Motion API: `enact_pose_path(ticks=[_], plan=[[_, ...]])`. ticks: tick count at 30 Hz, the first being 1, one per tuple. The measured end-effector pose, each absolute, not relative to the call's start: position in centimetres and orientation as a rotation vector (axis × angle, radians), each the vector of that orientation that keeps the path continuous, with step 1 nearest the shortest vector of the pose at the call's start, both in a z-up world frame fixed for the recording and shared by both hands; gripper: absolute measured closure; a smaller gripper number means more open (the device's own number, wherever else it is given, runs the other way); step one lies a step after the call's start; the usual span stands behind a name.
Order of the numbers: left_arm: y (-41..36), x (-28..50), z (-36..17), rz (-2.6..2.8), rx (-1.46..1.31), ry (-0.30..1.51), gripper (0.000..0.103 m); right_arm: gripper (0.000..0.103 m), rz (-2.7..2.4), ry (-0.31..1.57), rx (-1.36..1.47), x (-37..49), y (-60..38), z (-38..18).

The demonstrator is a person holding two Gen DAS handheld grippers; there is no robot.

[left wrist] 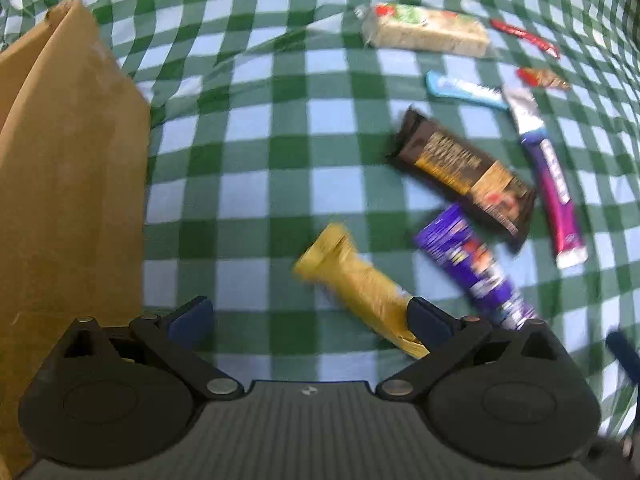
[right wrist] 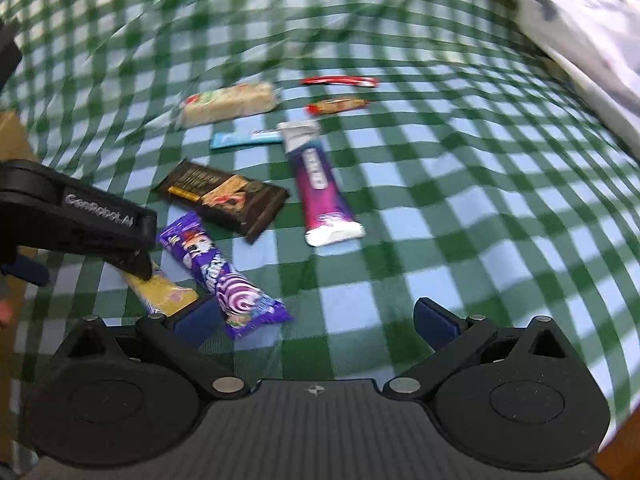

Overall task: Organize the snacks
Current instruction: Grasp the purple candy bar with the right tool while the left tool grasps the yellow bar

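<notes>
Eight wrapped snacks lie loose on the green-checked cloth over the worktop (left wrist: 248,184), and a brown paper bag (left wrist: 68,184) stands upright at its left side. The left gripper (left wrist: 308,322) has its jaws wide, and the near end of the yellow bar (left wrist: 360,288) lies just against the inner face of its right finger, not yet clamped; in the right wrist view the same gripper comes in from the left, its tip over that bar. Just beside the bar lies the purple swirl-print bar (right wrist: 224,276), then the dark brown bar (left wrist: 464,172) and the long magenta bar (right wrist: 320,188). Farther off are the light blue bar (left wrist: 464,92), the pale cracker pack (left wrist: 424,32), a thin red stick (left wrist: 524,38) and a small red-ended bar (left wrist: 544,78). The right gripper (right wrist: 320,322) hangs with its jaws wide and empty over bare cloth, its left finger close to the purple swirl-print bar. The work looks to be at its start, with the yellow bar as the first pick. Next the left jaws should centre across the bar and close on it, then lift it toward the bag's mouth, which these views do not show. Both views are blurred, so exact contact is uncertain.
</notes>
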State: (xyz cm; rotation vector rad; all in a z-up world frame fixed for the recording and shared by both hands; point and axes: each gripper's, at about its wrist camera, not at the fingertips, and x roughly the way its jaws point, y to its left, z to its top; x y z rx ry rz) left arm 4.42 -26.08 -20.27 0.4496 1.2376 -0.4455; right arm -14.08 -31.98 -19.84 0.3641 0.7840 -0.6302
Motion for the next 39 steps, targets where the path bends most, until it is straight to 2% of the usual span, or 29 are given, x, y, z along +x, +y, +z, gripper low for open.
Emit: enact_pose_path(ticks=[11, 17, 20, 26, 27, 29, 30, 31, 32, 33, 35, 39], plan=[[-26.2, 4.3, -20.5, -0.521, 0.439, 1.347, 0.0, 0.001, -0.538, 0.812, 0.244, -10.5, -32.5, -20.9], [-24.6, 3.6, -17.2, -0.644, 0.45, 1.275, 0.0, 0.001, -0.585, 0.82, 0.288, -11.7, -33.8, -21.5], [-24.4, 2.3, -16.1, -0.753, 0.562, 1.201, 0.0, 0.001, -0.593, 0.815, 0.304, -12.3, -34.3, -21.4], [-26.1, -0.9, -18.6, -0.94, 0.802, 1.18, 0.001, 0.001, -0.527, 0.804, 0.238, -11.6, -34.2, -20.6], [-26.4, -1.0, -19.3, -0.927, 0.817, 1.181, 0.004, 0.001, -0.505, 0.804, 0.223, -11.3, -34.2, -20.4], [-26.9, -0.5, -20.5, -0.901, 0.818, 1.213, 0.041, 0.001, -0.468, 0.814, 0.199, -10.8, -34.4, -20.5], [-26.9, -0.2, -20.6, -0.893, 0.782, 1.237, 0.044, 0.003, -0.452, 0.821, 0.192, -10.4, -34.5, -20.6], [-26.6, 0.0, -20.3, -0.883, 0.753, 1.237, 0.071, 0.01, -0.425, 0.837, 0.185, -10.1, -34.6, -20.9], [-26.3, 0.1, -19.9, -0.892, 0.743, 1.235, 0.09, 0.024, -0.4, 0.851, 0.177, -9.9, -34.6, -21.1], [-26.0, 0.2, -19.7, -0.884, 0.741, 1.232, 0.09, 0.05, -0.382, 0.838, 0.171, -10.1, -34.5, -21.0], [-25.3, 0.4, -19.4, -0.853, 0.748, 1.204, 0.091, 0.076, -0.368, 0.836, 0.136, -10.2, -33.5, -20.9], [-23.3, 0.4, -17.3, -0.819, 0.698, 1.194, 0.091, 0.078, -0.399, 0.835, 0.138, -11.4, -32.4, -20.8]])
